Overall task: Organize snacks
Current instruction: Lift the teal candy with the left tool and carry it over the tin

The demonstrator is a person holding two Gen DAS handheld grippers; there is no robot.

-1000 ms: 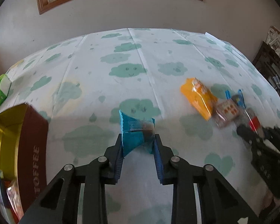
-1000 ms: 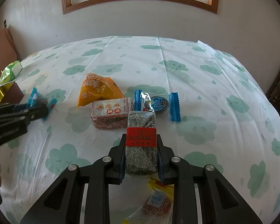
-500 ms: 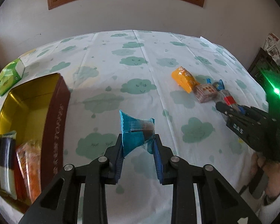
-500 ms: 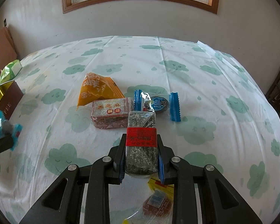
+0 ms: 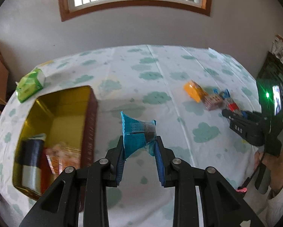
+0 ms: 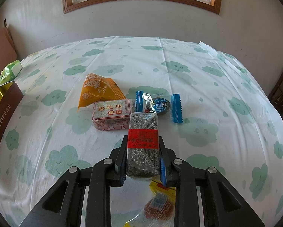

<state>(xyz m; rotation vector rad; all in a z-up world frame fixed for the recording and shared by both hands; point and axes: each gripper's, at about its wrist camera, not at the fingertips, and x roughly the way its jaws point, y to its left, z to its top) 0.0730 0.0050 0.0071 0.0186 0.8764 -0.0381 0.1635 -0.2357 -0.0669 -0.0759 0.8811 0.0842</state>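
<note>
My left gripper [image 5: 139, 147] is shut on a blue snack wrapper [image 5: 138, 134], held above the table just right of the open brown toffee tin [image 5: 90, 124], which holds several snacks. My right gripper [image 6: 143, 151] is shut on a dark sesame bar with a red label [image 6: 143, 143], low over the table. Beyond it lie an orange packet [image 6: 99, 90], a pink sesame block [image 6: 113, 116] and a blue-ended candy [image 6: 159, 106]. The right gripper also shows in the left wrist view [image 5: 228, 113], beside those snacks.
A green packet [image 5: 30, 86] lies past the tin near the table's far left edge. A yellow and red wrapped snack [image 6: 158, 202] lies under my right gripper. The table carries a cloud-print cloth [image 6: 198, 75]. Dark furniture [image 5: 273, 71] stands to the right.
My left gripper has lifted and moved back left with the blue wrapper, bringing the tin's inside into view. My right gripper has stayed in place, holding the sesame bar.
</note>
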